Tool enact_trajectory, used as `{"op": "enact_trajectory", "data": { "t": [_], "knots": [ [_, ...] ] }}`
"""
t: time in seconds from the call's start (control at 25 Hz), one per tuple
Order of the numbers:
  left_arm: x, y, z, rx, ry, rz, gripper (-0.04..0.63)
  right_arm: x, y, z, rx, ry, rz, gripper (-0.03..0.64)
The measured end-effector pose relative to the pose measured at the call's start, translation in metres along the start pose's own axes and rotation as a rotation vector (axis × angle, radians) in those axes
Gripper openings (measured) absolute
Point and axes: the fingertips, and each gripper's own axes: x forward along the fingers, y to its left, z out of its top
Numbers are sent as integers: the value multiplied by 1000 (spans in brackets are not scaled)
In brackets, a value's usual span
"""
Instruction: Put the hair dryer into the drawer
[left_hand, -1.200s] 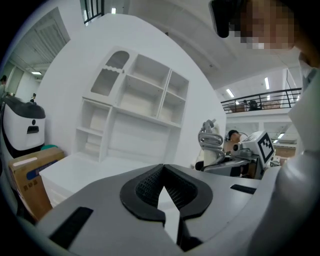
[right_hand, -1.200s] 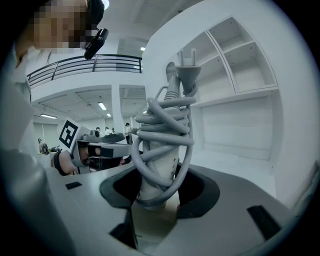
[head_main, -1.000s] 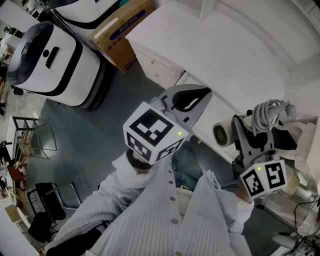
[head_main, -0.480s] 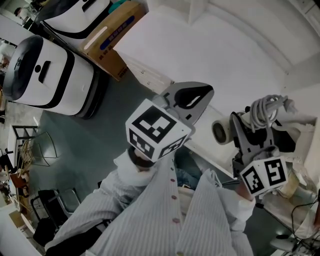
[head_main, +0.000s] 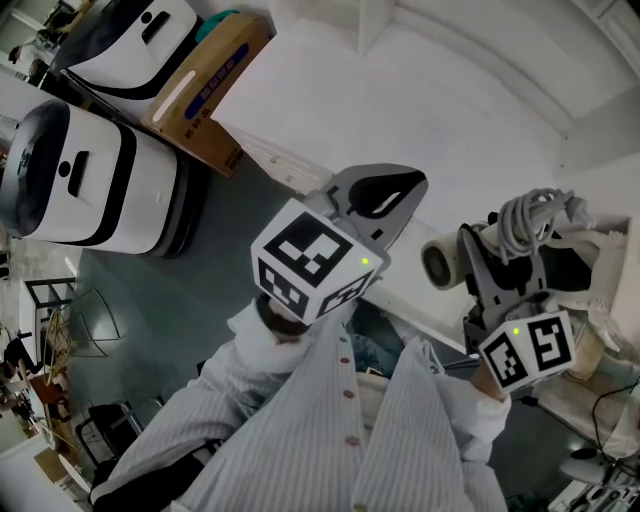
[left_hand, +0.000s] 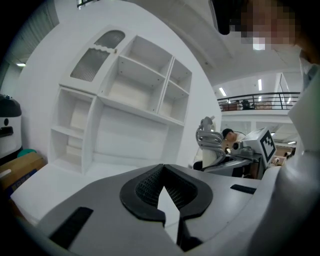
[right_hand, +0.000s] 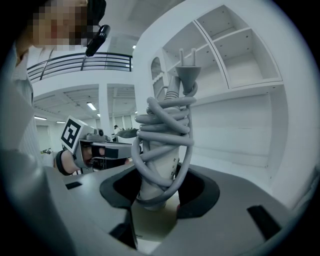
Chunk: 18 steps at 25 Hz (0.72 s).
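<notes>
The white hair dryer (head_main: 470, 258) hangs over the white desk's edge, its nozzle pointing left and its grey cord (head_main: 535, 215) coiled round the handle. My right gripper (head_main: 500, 275) is shut on that handle, and in the right gripper view the wrapped handle (right_hand: 162, 150) stands upright between the jaws of the right gripper (right_hand: 157, 195), plug on top. My left gripper (head_main: 385, 195) hovers left of the dryer, shut and holding nothing. In the left gripper view the pads of the left gripper (left_hand: 162, 172) meet, with the dryer (left_hand: 207, 137) off to the right. White drawer fronts (head_main: 285, 165) show under the desk edge.
The white desk top (head_main: 400, 110) carries a shelf unit (left_hand: 125, 100). Two white-and-black machines (head_main: 80, 180) and a cardboard box (head_main: 200, 85) stand on the grey floor at left. A wire chair frame (head_main: 90, 310) sits lower left. Cables lie at lower right (head_main: 610, 400).
The head view has swung, so the box and machines slid left and down in the picture. Both grippers hold nearly the same pose, with the dryer still gripped.
</notes>
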Motion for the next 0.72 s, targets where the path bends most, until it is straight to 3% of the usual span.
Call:
{"op": "enact_trajectory", "data": {
  "t": [0.44,0.72],
  "knots": [
    [3,21,16,18,9,-62,11,15,4,15,7,-5,-59,193],
    [14,20,4,18,48,-92,11,19,-1,5,16,27,-67,193]
  ]
}}
